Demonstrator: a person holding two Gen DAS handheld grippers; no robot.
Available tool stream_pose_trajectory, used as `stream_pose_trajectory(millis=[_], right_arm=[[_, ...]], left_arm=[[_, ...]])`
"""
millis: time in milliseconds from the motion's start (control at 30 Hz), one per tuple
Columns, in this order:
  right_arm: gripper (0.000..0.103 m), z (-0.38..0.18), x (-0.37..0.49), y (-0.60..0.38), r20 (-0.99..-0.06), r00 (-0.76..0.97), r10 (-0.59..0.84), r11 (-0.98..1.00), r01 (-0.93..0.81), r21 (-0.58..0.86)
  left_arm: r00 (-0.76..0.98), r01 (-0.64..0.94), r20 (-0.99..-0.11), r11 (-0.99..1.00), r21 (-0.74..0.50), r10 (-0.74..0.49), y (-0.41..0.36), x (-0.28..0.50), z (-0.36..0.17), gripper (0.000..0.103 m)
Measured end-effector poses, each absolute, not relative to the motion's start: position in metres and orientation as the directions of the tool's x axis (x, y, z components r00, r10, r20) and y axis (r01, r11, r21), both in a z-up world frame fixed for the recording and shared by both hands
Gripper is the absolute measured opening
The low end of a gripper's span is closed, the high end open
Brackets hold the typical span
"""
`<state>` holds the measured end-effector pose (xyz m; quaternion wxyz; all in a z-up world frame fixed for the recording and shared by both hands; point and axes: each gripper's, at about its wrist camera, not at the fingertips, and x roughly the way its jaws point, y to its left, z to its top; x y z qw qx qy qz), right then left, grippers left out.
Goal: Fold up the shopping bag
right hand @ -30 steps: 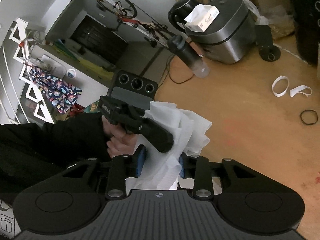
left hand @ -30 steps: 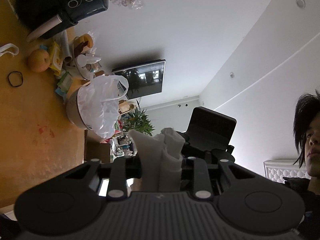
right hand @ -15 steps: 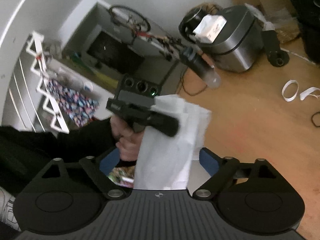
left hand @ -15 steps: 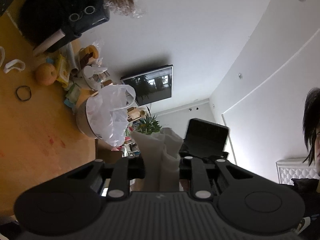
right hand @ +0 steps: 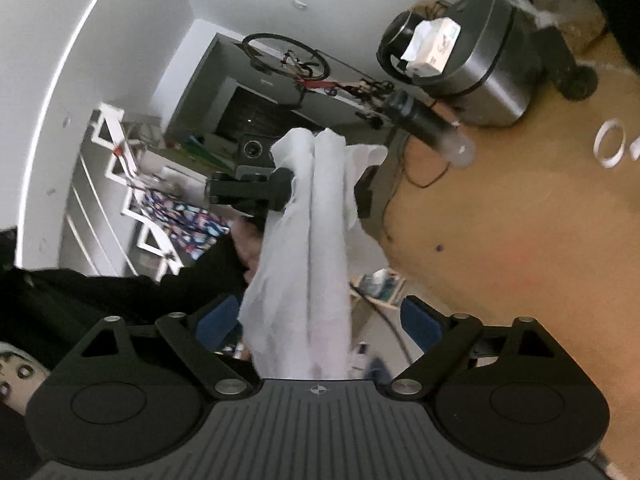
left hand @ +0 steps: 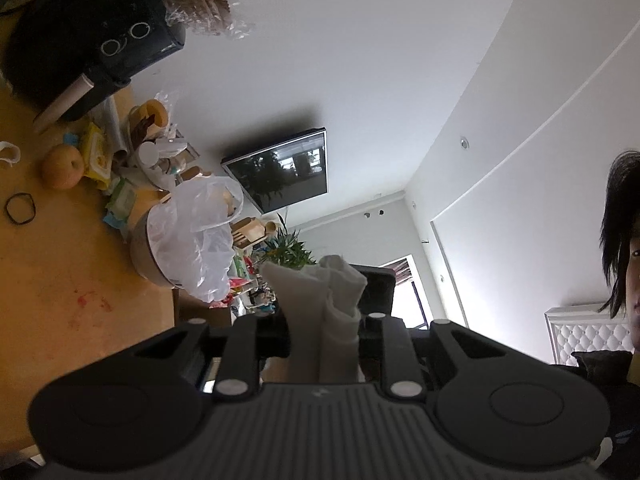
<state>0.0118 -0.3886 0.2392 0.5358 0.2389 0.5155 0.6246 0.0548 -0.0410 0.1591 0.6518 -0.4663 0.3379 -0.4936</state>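
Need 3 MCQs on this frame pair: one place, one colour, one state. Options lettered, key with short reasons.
1. Where does the black rubber band lie?
A. on the wooden surface
B. on the wall screen
C. in the left tongs

2. What colour are the right tongs' pads?
A. red
B. blue
C. yellow

3. What are the left tongs doing?
A. standing wide with nothing between
B. resting on the fruit
C. clamping the white bag

Key: 1 A, it lies flat on the wood near the round fruit. 2 B, blue shows on both fingers. 3 C, the bunched bag is pinched between the fingers.

white bag (right hand: 308, 248) — between closing fingers (right hand: 420, 322)
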Motion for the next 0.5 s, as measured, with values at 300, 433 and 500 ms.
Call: stream_pose_trajectory(millis=[300, 433, 500], right_arm=[[0.025, 0.218, 0.02, -0.385, -0.163, -0.368, 0.915, 0.059, -0.278, 0.959], [0.022, 0.213, 0.018, -0.384, -0.155, -0.367, 0.917, 0.052, -0.275, 0.96], [0.021, 0.21, 0.017, -0.385, -0.15, -0.367, 0.918, 0.049, -0.27, 0.962]], left_arm=[[0.228, 0.289, -0.005, 0.072, -0.955, -0.974, -0.045, 0.061, 0.152, 0.024], [0.215, 0.263, -0.015, 0.073, -0.962, -0.976, -0.045, 0.064, 0.147, 0.028], [0.208, 0.253, -0.026, 0.08, -0.964, -0.978, -0.045, 0.065, 0.145, 0.033]])
